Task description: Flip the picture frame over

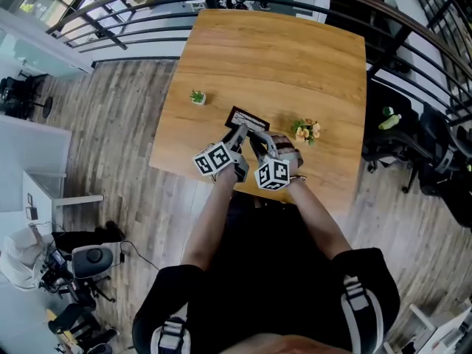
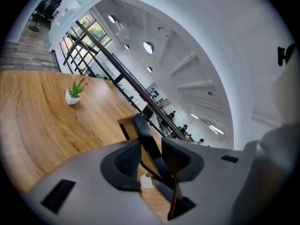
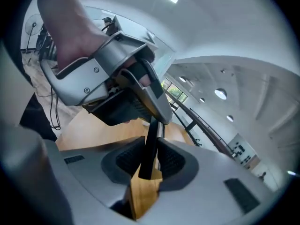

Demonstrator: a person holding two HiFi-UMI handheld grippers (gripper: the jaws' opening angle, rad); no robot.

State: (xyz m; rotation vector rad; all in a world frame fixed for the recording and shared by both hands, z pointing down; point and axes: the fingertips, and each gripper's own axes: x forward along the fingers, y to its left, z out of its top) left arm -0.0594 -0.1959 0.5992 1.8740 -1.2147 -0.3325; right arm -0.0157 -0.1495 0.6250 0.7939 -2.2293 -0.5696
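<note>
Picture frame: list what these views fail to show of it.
- Head view: the picture frame is too small to tell which face is up; the left gripper and right gripper cover its near edge.
- Left gripper view: only an edge-on sliver shows; the jaws hide the rest.
- Right gripper view: the left gripper blocks its far end.

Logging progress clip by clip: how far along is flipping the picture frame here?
Done: the picture frame is picked up. The right gripper is clamped on its black edge, and the left gripper has the edge between its jaws. In hand: the frame appears tipped up on edge above the table, partway over. Left: turning it the rest of the way and laying it down on its other face.
</note>
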